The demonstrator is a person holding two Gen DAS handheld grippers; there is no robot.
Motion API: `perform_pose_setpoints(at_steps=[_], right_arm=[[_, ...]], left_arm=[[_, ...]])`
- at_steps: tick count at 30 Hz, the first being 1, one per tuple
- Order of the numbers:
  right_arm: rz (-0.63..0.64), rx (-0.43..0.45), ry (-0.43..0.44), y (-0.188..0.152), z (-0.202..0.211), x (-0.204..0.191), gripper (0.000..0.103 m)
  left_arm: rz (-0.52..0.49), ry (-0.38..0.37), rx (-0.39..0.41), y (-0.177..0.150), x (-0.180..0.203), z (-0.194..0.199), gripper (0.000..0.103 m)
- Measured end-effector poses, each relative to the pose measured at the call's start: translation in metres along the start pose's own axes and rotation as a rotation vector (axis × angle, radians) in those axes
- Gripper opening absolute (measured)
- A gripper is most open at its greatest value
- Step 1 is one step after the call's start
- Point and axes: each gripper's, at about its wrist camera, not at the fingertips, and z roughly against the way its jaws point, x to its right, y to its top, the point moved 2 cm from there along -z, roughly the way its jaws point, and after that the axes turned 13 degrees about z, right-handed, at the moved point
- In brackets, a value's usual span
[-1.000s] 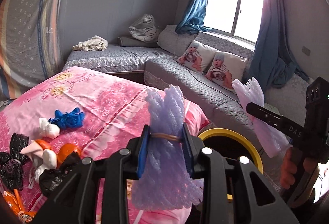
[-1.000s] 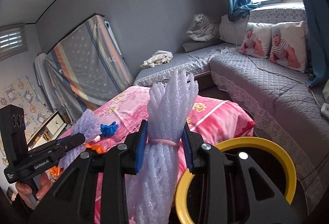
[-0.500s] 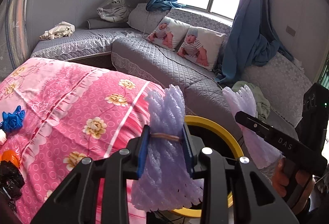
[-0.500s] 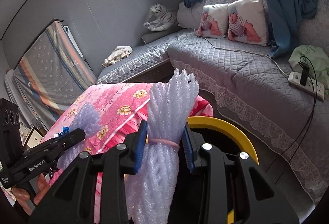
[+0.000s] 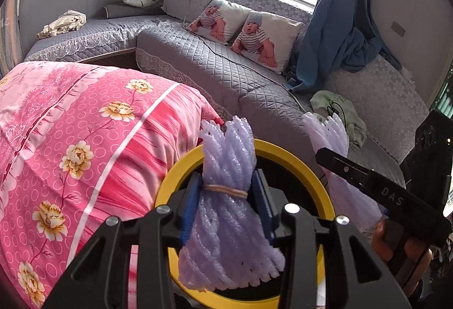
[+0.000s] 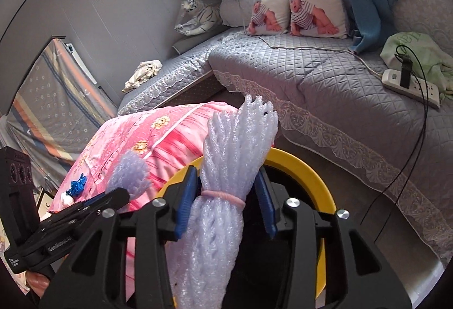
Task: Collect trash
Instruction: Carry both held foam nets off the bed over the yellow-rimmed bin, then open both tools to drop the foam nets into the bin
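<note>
A lilac foam-net bundle [image 5: 226, 156] tied with a rubber band stands between the blue pads of my left gripper [image 5: 226, 190], right above the yellow-rimmed bin [image 5: 297, 159]. The jaws are opening and thin gaps show beside the bundle. A paler foam-net bundle [image 6: 237, 144] with a pink band sits between the pads of my right gripper [image 6: 225, 195], whose jaws are also opening, over the same bin [image 6: 305, 170]. Each view shows the other gripper at its side: the right one [image 5: 334, 159] and the left one [image 6: 113, 195].
A pink flowered bed [image 5: 85, 125] borders the bin on the left, with blue trash [image 6: 76, 185] lying on it. A grey quilted sofa [image 5: 226, 68] runs behind and to the right. A power strip [image 6: 410, 88] with cables and a green cloth [image 5: 339, 110] lie on the sofa.
Both grippers have swung away from the bed and sunk over the yellow bin. Their pads, tight on the bundles before, now stand wider apart.
</note>
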Motion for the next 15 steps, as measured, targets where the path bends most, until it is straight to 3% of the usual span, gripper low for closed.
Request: perform_pose_setpoints(at_steps=[2, 7, 15], right_arm=[[-0.014, 0.001, -0.014, -0.001, 0.001, 0.004, 0.052], [-0.031, 0.017, -0.038, 0.001, 0.008, 0.008, 0.057], [-0.007, 0.053, -0.032, 0.010, 0.018, -0.005, 0.059]], left_arm=[[0.016, 0.001, 0.007, 0.000, -0.003, 0.001, 0.057], [0.069, 0.007, 0.020, 0.005, -0.016, 0.006, 0.058], [0.114, 0.029, 0.111, 0.017, -0.037, 0.042, 0.058]])
